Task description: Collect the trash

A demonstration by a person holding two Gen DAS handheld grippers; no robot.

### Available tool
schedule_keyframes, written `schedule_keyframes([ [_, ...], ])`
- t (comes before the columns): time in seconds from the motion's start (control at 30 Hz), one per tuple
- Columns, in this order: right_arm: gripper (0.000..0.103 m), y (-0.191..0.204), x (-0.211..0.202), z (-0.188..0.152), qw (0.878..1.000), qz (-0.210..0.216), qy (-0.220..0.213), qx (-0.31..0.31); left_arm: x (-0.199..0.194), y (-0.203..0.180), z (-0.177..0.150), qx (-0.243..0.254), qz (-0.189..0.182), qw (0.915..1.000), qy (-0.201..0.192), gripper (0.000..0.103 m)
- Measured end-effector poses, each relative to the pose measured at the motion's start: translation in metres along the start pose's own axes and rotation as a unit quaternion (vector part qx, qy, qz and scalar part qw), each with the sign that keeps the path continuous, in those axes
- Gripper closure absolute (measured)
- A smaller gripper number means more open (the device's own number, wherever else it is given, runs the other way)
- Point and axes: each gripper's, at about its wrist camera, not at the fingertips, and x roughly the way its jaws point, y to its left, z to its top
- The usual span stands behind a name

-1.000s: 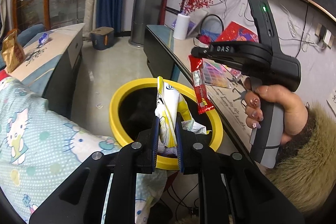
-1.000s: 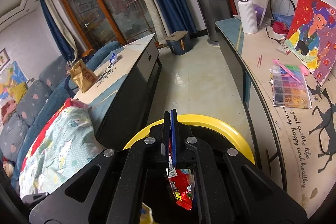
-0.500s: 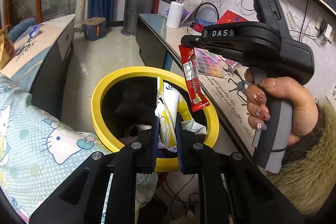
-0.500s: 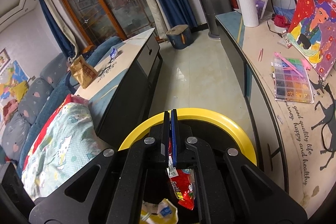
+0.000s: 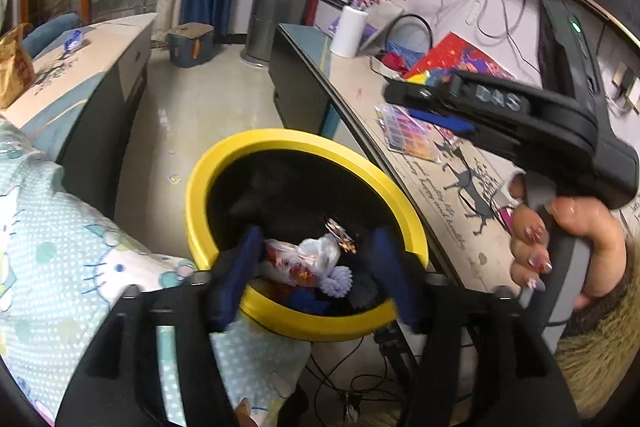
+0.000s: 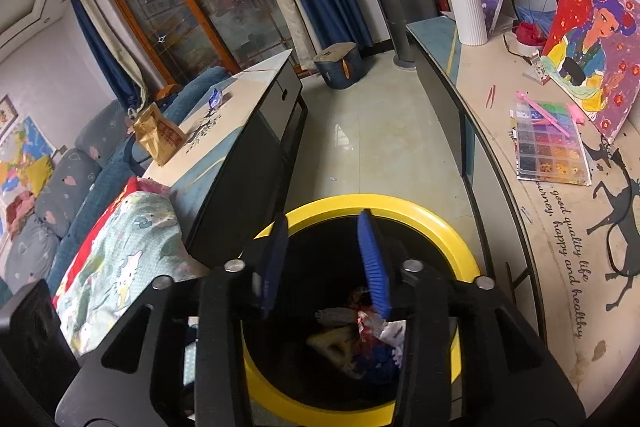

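The trash (image 5: 308, 263), a heap of crumpled wrappers, lay at the bottom of the yellow-rimmed bin (image 5: 208, 183), which stood on the floor between a patterned blanket (image 5: 60, 259) and a long counter (image 5: 452, 187).

The left gripper (image 5: 314, 267) hung over the near rim of the bin, its jaws having just been opening; they stood wide apart with nothing between them, the wrappers showing far below in the gap. The right gripper (image 6: 324, 263) also hovered above the bin, its blue pads (image 6: 374, 267) parted partway after just opening, and it gripped nothing. In the left wrist view the right gripper (image 5: 424, 107) reached over the counter side of the bin, held by a hand (image 5: 572, 247) with painted nails.

Beyond the bin on the counter lay a bead tray (image 6: 548, 147), a colourful painting (image 6: 592, 51) and a white vase (image 6: 468, 13) of red berries. On the far side of the bin stood a low table (image 6: 240, 99) with a brown paper bag (image 6: 156, 139).
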Motion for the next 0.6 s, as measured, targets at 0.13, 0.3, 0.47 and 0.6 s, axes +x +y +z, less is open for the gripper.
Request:
schedule_keyframes([
  [0.13, 0.057, 0.006, -0.011, -0.003, 1.000, -0.004, -0.004, -0.013, -0.013, 0.009, 0.004, -0.015, 0.011, 0.9997, -0.018, 0.015],
  [0.3, 0.046, 0.016, -0.026, -0.009, 0.999, -0.009, -0.011, -0.032, -0.036, 0.021, 0.007, -0.032, 0.033, 0.9981, -0.041, 0.008],
  [0.47, 0.030, 0.028, -0.043, -0.017, 0.998, -0.014, -0.024, -0.050, -0.059, 0.031, 0.005, -0.050, 0.052, 0.9954, -0.062, 0.007],
  [0.6, 0.025, 0.041, -0.052, -0.023, 0.997, -0.015, -0.031, -0.067, -0.078, 0.037, 0.000, -0.059, 0.069, 0.9928, -0.078, 0.007],
])
